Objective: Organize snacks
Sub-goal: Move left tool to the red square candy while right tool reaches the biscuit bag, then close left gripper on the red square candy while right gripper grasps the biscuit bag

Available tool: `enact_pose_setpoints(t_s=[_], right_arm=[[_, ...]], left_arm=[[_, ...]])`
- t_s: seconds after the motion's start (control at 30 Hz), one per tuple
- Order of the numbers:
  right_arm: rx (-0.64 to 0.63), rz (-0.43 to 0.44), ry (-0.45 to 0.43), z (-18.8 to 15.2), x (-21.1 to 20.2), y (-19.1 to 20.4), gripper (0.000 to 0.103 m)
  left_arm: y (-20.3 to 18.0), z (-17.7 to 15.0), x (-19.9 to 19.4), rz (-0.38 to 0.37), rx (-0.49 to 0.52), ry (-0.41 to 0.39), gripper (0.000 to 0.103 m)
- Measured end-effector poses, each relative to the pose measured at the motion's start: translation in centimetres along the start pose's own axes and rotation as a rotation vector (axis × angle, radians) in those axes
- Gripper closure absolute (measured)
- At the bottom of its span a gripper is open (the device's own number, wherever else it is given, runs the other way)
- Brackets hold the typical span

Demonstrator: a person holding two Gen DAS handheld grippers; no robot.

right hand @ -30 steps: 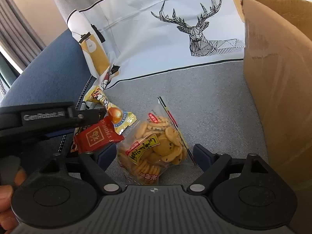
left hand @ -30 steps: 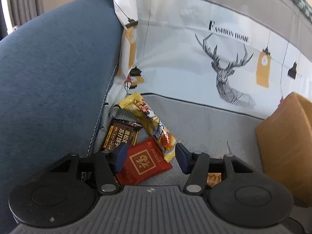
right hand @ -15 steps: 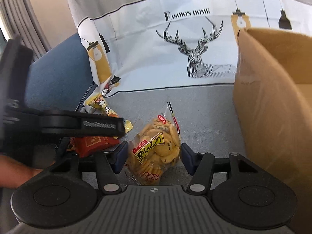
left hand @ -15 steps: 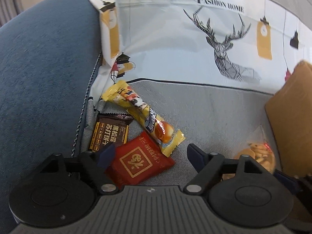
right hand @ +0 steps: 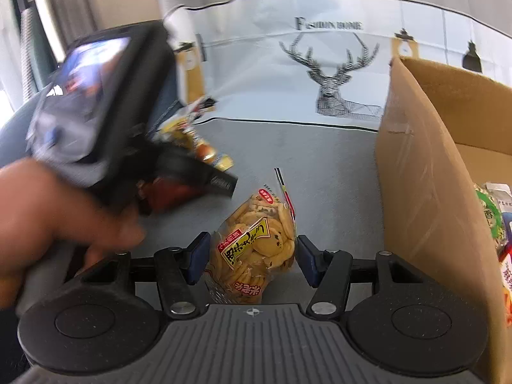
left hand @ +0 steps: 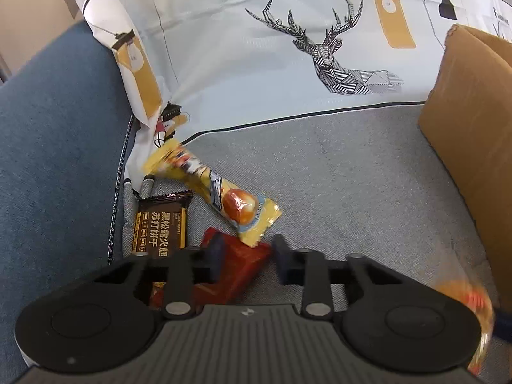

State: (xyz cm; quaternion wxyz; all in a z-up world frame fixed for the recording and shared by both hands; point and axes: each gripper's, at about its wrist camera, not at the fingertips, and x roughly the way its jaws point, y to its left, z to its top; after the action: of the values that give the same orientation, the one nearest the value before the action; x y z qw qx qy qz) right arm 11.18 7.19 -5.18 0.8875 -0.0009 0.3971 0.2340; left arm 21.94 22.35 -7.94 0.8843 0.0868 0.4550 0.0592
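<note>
1. A white deer-print cloth (left hand: 288, 64), lettered "FASHION HOME", drapes the sofa back.
2. A grey seat cushion (left hand: 352, 176) lies just below the cloth's black border line.
3. A blue sofa armrest (left hand: 57, 160) rises left of the cloth.
4. Curtains (right hand: 41, 32) hang beyond the cloth's upper-left corner.
</note>
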Motion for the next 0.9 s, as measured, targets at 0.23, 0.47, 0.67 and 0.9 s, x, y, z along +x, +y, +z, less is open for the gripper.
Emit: enact_pose_setpoints(t_s=[0.23, 0.47, 0.67, 0.9], right_arm=[[-0.111, 0.073, 0.010, -1.7, -3.6, 1.6, 0.043], [-0.185, 0.118, 0.027, -3.9, -7.6, 2.3, 0.043], [-0.195, 0.133, 0.055, -5.3, -8.4, 3.0, 0.043], [-0.235, 0.127, 0.055, -5.8, -7.8, 3.5, 0.042]], left_arm=[[1.0, -1.3, -1.6, -0.091, -0.195, 0.032, 0.103], [4.2, -4.4, -4.8, -0.232, -0.478, 0.075, 0.103], [5.6, -6.7, -7.6, -0.273, -0.601, 0.053, 0.103], [4.9, -5.7, -7.3, -0.113, -0.510, -0.018, 0.077]])
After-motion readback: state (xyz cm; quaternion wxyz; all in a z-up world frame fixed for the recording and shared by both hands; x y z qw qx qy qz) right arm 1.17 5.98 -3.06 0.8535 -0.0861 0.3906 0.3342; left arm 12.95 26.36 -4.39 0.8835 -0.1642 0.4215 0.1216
